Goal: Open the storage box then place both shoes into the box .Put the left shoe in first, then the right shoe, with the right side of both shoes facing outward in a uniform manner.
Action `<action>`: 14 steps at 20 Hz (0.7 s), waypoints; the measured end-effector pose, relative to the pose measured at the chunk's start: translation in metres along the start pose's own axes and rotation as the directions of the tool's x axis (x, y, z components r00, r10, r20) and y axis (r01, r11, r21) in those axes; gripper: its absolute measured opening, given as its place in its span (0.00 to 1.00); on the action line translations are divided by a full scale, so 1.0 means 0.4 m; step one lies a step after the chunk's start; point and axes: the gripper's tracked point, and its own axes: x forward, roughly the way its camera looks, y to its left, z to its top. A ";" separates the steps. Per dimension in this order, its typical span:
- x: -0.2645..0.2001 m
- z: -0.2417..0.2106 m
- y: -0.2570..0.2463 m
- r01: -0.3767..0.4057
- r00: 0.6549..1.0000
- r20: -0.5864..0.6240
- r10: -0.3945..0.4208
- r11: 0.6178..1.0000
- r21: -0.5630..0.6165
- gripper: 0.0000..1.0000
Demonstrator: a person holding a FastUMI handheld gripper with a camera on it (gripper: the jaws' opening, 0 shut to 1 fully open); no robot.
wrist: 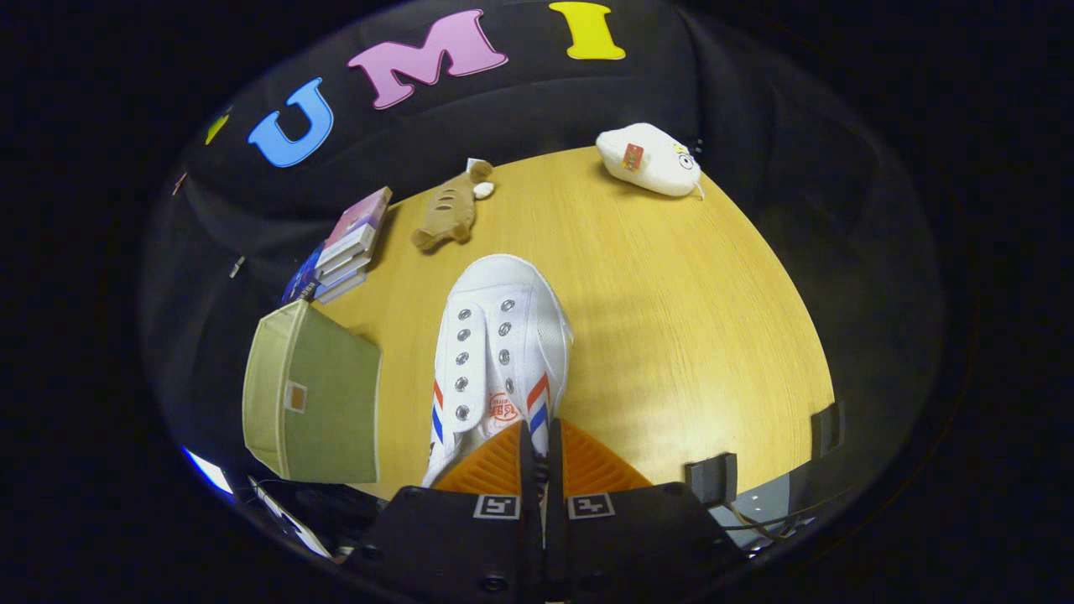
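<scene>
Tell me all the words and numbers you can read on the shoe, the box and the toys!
Nothing here can be read for sure.
White shoe, its rear edge pinched by the gripper: red stamp, too blurred to read.
Green storage box: small patch, too small to read.
White plush toy: red tag, too small to read.
Stack of books: covers too blurred to read.

Hand-held two-finger gripper, seen from its own camera

The gripper (539,457) is built on two dark blocky housings, each marked with a square black-and-white tag; ribbed, wedge-shaped fingers (491,466) are carried ahead of them, and round screw holes are set low in the housings.
</scene>
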 end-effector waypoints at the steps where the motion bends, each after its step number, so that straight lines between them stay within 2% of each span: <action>1: -0.014 0.006 0.035 -0.010 1.000 0.009 0.010 1.000 0.004 0.06; 6: -0.061 0.015 0.260 -0.099 0.995 0.026 0.098 0.994 0.048 0.06; 12: -0.081 -0.009 0.513 -0.184 0.983 0.024 0.184 0.983 -0.002 0.06; 14: -0.046 -0.031 0.586 -0.196 0.980 0.014 0.196 0.980 -0.030 0.06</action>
